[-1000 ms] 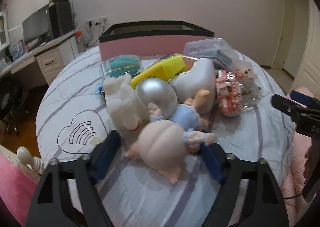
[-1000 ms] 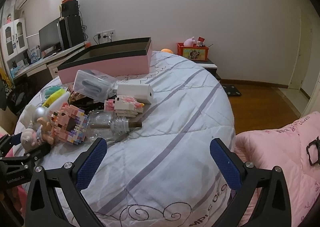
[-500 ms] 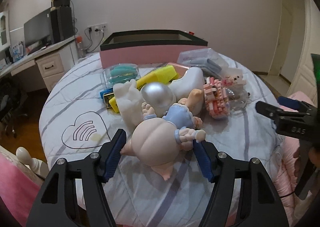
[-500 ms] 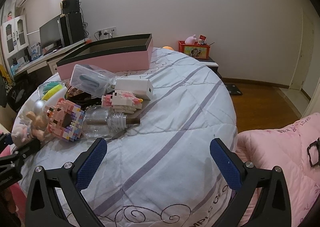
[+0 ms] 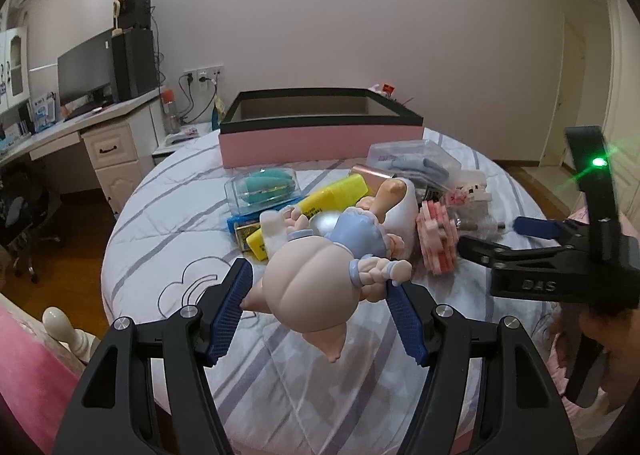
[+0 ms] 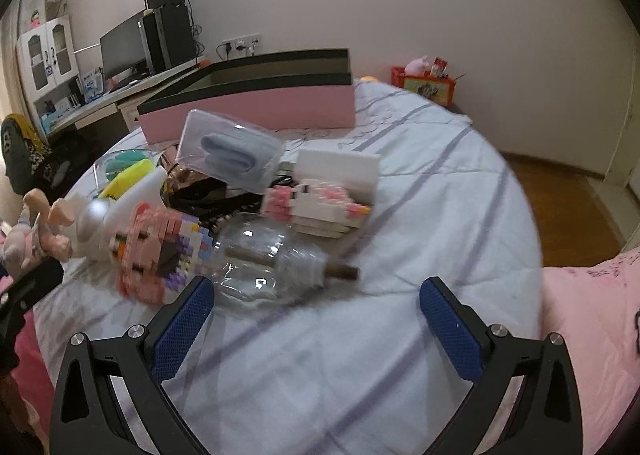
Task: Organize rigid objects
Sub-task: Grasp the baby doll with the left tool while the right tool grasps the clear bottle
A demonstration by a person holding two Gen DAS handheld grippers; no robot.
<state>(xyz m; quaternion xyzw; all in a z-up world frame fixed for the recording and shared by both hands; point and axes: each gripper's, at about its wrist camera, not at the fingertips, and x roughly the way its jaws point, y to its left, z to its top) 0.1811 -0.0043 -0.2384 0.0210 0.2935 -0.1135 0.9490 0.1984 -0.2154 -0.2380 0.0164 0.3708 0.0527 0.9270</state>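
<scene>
At the far left of the left wrist view a white desk (image 5: 60, 131) with a dark monitor (image 5: 82, 69) stands against the wall, beside the round bed (image 5: 168, 231) with its striped grey-white cover. Low in the middle of this view, the left gripper (image 5: 318, 309) pinches a baby doll (image 5: 320, 275) between its blue pads; the jaws have just been closing onto it, and the doll, in pale blue clothes with its bare bottom toward the camera, hangs above the cover. Behind it a pile lies on the bed: a clear case with a teal thing inside (image 5: 264, 189), a yellow box (image 5: 316, 201), a pink brick model (image 5: 434, 239) and a clear box with blue-grey cloth (image 5: 414, 163). Farther back, in the upper middle, sits an open pink box with a dark rim (image 5: 320, 131). At the right edge the right gripper (image 5: 500, 237) reaches in toward the pile. In the right wrist view the doll shows at the left edge, somewhat blurred; the pink brick model (image 6: 160, 251) and a clear glass bottle (image 6: 272, 259) lying on its side are just ahead of the right gripper (image 6: 316, 329), whose fingers (image 6: 182, 329) are spread wide with nothing between them. A pink quilt (image 6: 588, 315) fills the lower right.
</scene>
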